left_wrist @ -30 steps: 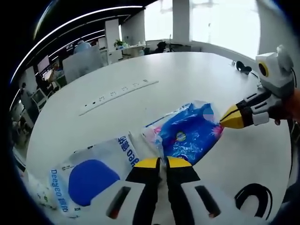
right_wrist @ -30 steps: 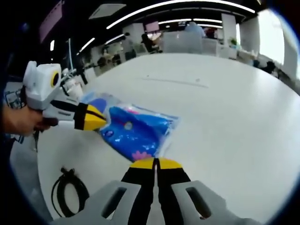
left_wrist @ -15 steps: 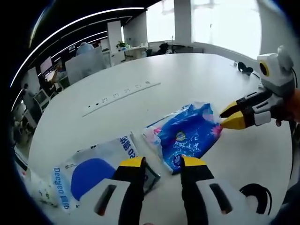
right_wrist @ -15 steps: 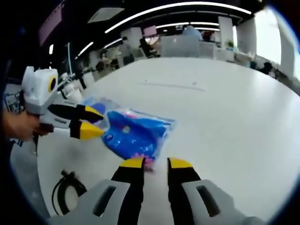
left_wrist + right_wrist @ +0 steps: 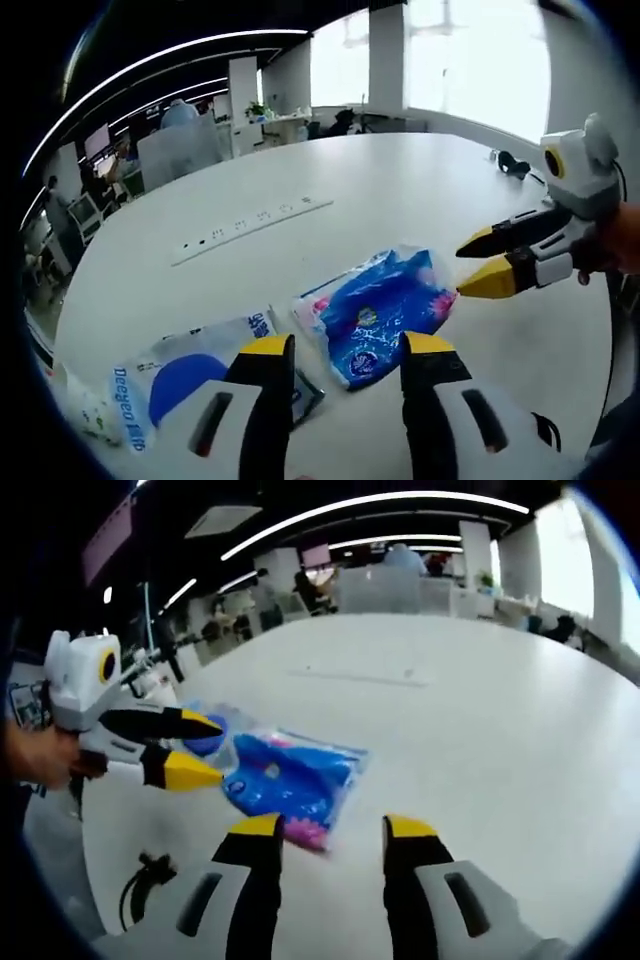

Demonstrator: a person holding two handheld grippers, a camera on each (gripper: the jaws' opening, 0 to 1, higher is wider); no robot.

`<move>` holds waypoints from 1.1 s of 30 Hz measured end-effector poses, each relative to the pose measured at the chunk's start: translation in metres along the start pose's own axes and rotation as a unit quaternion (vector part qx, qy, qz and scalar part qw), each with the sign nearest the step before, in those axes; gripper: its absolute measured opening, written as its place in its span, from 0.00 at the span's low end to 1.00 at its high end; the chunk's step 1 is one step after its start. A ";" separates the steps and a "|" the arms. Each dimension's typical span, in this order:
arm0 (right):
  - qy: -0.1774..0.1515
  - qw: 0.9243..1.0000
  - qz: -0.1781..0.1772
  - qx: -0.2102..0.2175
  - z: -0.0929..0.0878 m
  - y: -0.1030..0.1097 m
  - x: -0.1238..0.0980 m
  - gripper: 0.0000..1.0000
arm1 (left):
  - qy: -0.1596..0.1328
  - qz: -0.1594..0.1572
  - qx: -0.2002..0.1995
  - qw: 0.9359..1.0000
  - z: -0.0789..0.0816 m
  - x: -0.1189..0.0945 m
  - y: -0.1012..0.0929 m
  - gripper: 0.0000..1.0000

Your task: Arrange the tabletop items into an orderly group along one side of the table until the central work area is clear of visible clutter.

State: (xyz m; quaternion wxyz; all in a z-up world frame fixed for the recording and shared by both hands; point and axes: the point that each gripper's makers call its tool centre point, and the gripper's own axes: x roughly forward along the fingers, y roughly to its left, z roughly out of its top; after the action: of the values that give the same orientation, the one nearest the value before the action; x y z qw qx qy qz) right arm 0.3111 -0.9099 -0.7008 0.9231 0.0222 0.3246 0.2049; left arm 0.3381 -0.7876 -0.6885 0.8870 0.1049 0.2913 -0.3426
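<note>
Across white table [image 5: 400, 180], 2 packets [image 5: 382, 312] lie.

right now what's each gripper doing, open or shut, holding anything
left gripper: open, holding nothing, near the blue plastic packet.
right gripper: open, holding nothing.

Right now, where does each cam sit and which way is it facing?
Left gripper view: rides the left gripper, looking along its open jaws across the white table at the blue packet and white pouch; the right gripper enters from the right, a hand behind it.
Right gripper view: rides the right gripper, jaws open, facing the same blue packet from the opposite end; the left gripper enters from the left, held by a hand.
Shared: the packet, the table, each other's gripper.
</note>
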 end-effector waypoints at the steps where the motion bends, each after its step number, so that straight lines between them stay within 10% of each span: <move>1: -0.004 1.000 -0.001 0.000 0.002 0.000 -0.001 0.37 | -0.002 0.000 -0.001 1.000 0.001 -0.001 0.000 0.43; 33: -0.055 0.998 -0.023 -0.007 0.032 0.016 -0.031 0.80 | -0.014 0.002 -0.014 1.000 0.016 -0.041 -0.010 0.95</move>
State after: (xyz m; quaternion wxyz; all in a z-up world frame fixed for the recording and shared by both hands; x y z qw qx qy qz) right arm 0.3031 -0.9045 -0.6544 0.9440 0.0194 0.2728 0.1846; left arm 0.3138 -0.7792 -0.6519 0.8929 0.0885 0.2835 -0.3385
